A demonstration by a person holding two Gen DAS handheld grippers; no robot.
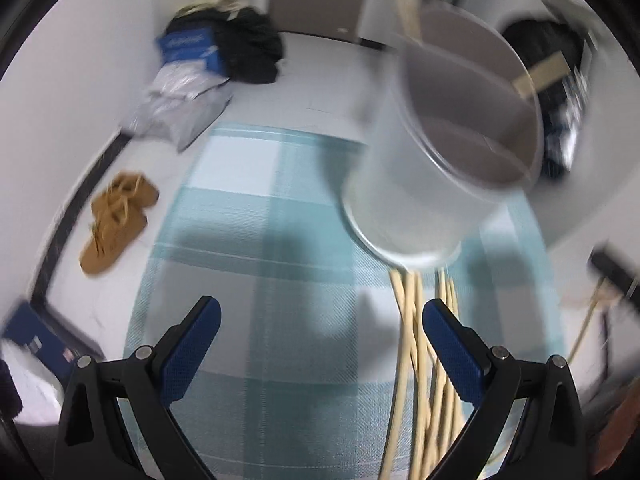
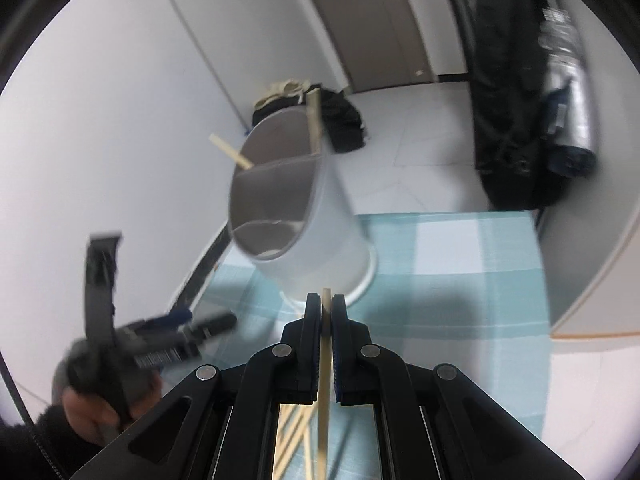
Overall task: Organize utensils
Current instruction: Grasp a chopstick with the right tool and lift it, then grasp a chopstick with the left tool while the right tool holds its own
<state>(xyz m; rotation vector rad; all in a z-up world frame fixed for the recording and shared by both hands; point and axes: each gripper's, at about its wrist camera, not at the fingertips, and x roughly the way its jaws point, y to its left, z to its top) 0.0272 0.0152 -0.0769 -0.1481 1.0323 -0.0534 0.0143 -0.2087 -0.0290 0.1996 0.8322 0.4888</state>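
Between my right gripper's pads sat one pale chopstick, pinched near its far end, jaws closed down to the stick's own thickness. It ran back along the line of my fingers, so its tip pointed ahead toward the holder, probably the easiest way to feed it in end first.

Holder: white, round, split by a divider, standing on the blue-checked cloth just beyond my right fingertips. It looked tilted, though the lens may have caused that. Two chopsticks already leaned out of its far compartment; the near compartment looked empty, as far as I could tell.

My left gripper hung wide open over the cloth, nothing between its blue pads. Loose chopsticks lay in a bundle on the cloth just inside its right finger, running from the holder's foot back toward me. My guess: left was held open there for the next pick.

Floor beyond the cloth was cluttered: tan shoes far left, a dark bag by the wall. Much of both views was blurred.
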